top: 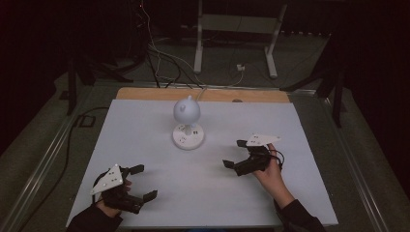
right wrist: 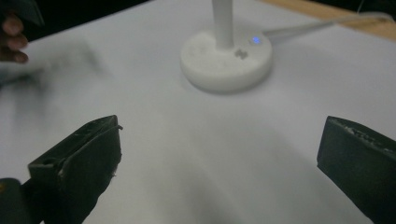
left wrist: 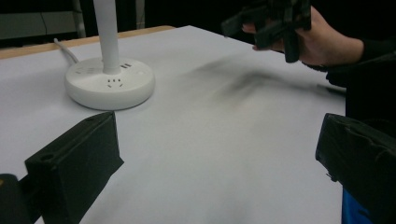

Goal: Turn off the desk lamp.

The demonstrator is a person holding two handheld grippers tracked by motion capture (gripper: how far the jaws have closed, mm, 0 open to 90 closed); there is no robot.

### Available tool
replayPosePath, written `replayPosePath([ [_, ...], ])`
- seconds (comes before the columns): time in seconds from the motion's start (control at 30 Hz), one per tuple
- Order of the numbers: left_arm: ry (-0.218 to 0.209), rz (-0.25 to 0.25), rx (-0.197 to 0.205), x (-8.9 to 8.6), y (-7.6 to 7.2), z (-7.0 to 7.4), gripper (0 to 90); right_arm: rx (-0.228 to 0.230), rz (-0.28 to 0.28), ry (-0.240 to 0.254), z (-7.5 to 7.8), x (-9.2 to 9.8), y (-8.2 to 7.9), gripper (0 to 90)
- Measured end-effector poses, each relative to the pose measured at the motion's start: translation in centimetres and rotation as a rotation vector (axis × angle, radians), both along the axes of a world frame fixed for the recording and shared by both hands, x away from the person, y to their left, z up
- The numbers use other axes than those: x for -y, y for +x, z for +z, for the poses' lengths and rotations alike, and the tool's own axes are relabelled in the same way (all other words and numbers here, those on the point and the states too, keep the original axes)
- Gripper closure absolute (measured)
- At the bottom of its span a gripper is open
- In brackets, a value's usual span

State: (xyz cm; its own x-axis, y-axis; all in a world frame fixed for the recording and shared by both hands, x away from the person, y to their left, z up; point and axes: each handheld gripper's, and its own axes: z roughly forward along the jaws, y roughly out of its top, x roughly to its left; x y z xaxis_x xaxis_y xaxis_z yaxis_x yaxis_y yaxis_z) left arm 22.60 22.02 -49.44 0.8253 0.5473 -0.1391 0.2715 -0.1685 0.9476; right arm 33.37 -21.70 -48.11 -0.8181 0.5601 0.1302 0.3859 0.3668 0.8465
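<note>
Your right gripper (top: pixel 233 153) stands with jaws wide apart and nothing between them, and so does your left gripper (top: pixel 143 181). The white desk lamp (top: pixel 187 123) sits ahead of both, untouched, well apart from either; any reach and grasp is yet to come.

Dim room w/ dark surrounds, the white bench (top: pixel 159 193) the one lit area; soft smeared shadows streak it in both gripper views, where near tongs blur out of focus.
</note>
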Motion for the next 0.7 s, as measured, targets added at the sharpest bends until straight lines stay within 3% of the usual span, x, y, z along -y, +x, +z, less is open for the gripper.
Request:
replayPosePath([
  [0.17,-0.003,0.0,0.01,-0.1,-0.1,0.1,0.5,-0.006,-0.025,-0.034,-0.7,2.1,-1.5,0.0],
  [0.4,0.003,-0.009,0.009,0.0,-0.2,0.1,0.5,-0.005,-0.08,-0.017,-1.3,5.9,-3.5,0.0],
  [0.5,0.011,-0.01,0.007,0.1,-0.2,0.1,0.5,-0.043,-0.114,0.009,-1.8,7.4,-4.2,0.0],
  [0.7,0.003,-0.008,0.006,0.1,-0.1,0.1,0.5,-0.054,-0.139,0.001,-2.4,8.7,-5.1,0.0],
])
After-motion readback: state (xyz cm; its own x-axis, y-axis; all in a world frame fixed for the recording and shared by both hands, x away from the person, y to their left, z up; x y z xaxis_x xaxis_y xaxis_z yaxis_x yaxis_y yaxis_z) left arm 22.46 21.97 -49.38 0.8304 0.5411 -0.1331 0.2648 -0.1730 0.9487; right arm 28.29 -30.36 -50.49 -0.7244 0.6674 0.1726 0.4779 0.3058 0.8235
